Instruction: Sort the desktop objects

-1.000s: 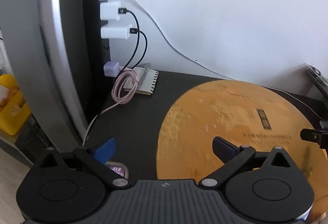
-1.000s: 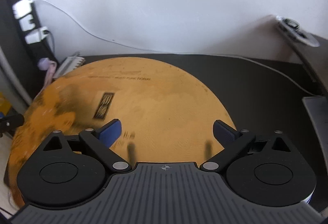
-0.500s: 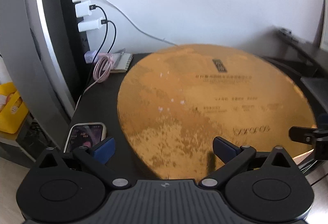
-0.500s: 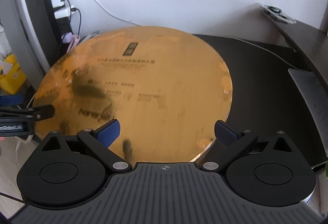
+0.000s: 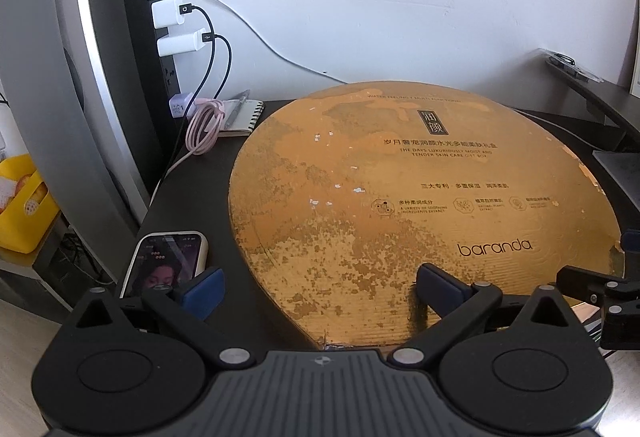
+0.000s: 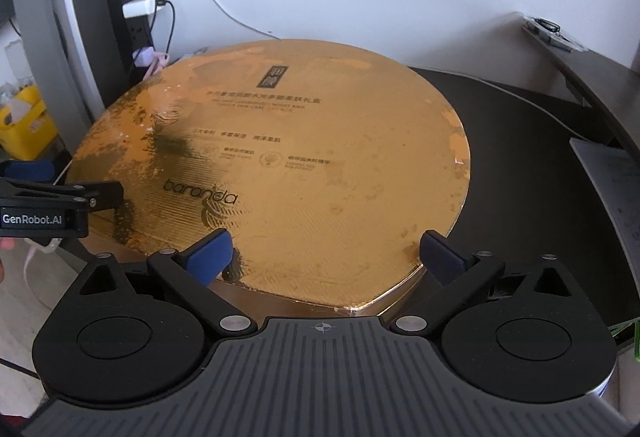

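A large round gold gift box [image 5: 420, 205] marked "baranda" lies on the black desk [image 5: 192, 197]; it also shows in the right wrist view [image 6: 300, 165]. A phone [image 5: 168, 261] with a lit screen lies left of the box, just ahead of my left gripper's [image 5: 320, 287] left finger. A coiled pink cable [image 5: 204, 127], a small spiral notebook [image 5: 240, 115] with a pen and a lilac plug [image 5: 180, 105] sit at the back left. My left gripper is open and empty over the box's near edge. My right gripper [image 6: 326, 253] is open and empty, also over the box's near edge.
A black power strip [image 5: 160, 17] with white chargers stands upright at the left beside a grey monitor back [image 5: 72, 77]. A yellow basket [image 5: 20, 205] sits below the desk's left edge. A grey shelf [image 6: 580, 61] rises at the right. The white wall is behind.
Both grippers have pulled back and up from the desk, so the whole gold box and the phone have come into view. Both stay open.
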{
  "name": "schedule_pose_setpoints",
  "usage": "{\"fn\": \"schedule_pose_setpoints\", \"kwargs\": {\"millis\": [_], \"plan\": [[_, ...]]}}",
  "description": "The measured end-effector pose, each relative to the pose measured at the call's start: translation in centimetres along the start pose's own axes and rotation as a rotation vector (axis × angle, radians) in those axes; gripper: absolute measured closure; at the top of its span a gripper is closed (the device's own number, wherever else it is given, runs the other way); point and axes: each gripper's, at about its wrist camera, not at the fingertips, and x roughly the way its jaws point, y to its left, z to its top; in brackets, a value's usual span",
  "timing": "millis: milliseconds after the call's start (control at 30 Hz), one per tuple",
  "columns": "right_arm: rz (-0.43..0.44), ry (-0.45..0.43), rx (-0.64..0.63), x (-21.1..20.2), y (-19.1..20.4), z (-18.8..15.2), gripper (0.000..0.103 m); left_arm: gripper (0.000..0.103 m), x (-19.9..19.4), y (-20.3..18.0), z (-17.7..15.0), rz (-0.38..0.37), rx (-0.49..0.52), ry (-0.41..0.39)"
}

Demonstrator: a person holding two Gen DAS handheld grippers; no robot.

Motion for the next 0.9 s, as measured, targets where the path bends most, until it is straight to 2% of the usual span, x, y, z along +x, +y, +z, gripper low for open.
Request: {"fn": "schedule_pose_setpoints", "kwargs": {"millis": [167,300,400,533,600,733,900], "plan": [[-0.001,-0.011,-0.002,-0.1,0.0,-0.1,0.0,0.0,0.2,0.5,-0.2,-0.026,-0.034,-0.005],[0.003,-0.029,-0.013,-0.2,0.0,-0.3,0.0,0.002,0.2,1.0,0.3,-0.034,-0.054,0.022],[0.02,-0.037,-0.047,-0.6,-0.1,0.5,0.002,0.002,-0.2,1.8,1.4,-0.012,-0.074,-0.008],[0.025,-0.084,-0.027,-0.9,-0.5,3.0,0.002,0.002,-0.1,3.2,3.4,0.027,-0.089,-0.057],[0.037,-0.093,0.004,-0.1,-0.9,4.6,0.002,0.002,0.7,4.0,4.3,0.043,-0.096,-0.064],[0.003,-0.104,0.035,2.8,-1.0,7.6,0.002,0.002,3.0,5.1,5.7,0.051,-0.108,-0.044],[-0.046,-0.061,0.082,8.1,-1.2,10.9,0.002,0.002,5.9,5.2,7.0,0.048,-0.087,-0.012]]}}
